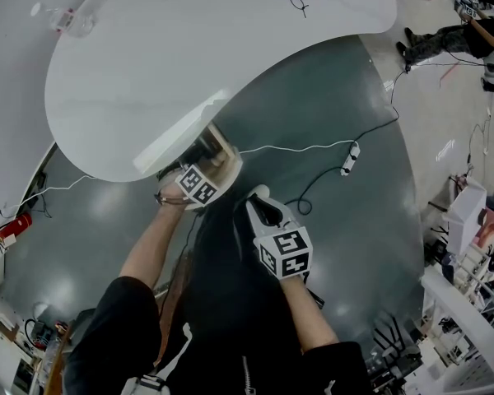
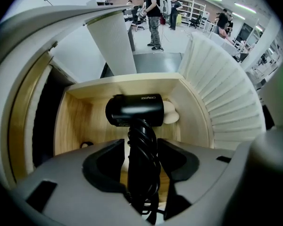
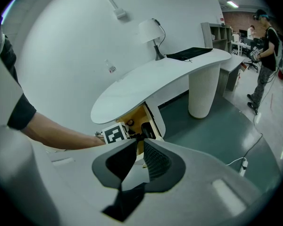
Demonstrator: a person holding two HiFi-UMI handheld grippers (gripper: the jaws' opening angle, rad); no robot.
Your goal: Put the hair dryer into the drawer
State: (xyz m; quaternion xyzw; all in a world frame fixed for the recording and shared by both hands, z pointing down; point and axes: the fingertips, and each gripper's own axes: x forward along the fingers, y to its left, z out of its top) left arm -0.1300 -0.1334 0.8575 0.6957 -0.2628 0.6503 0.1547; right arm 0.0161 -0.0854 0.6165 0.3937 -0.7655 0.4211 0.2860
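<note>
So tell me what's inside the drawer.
The hair dryer, held by the left gripper, and a cream thing behind it. The drawer floor beneath is covered.

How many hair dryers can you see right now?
1. The hair dryer is clamped by its handle in the left gripper, at the open wooden drawer; part of its inside is hidden.

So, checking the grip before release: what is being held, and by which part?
The left gripper holds the hair dryer by its cord-wrapped handle; the right gripper holds nothing.
</note>
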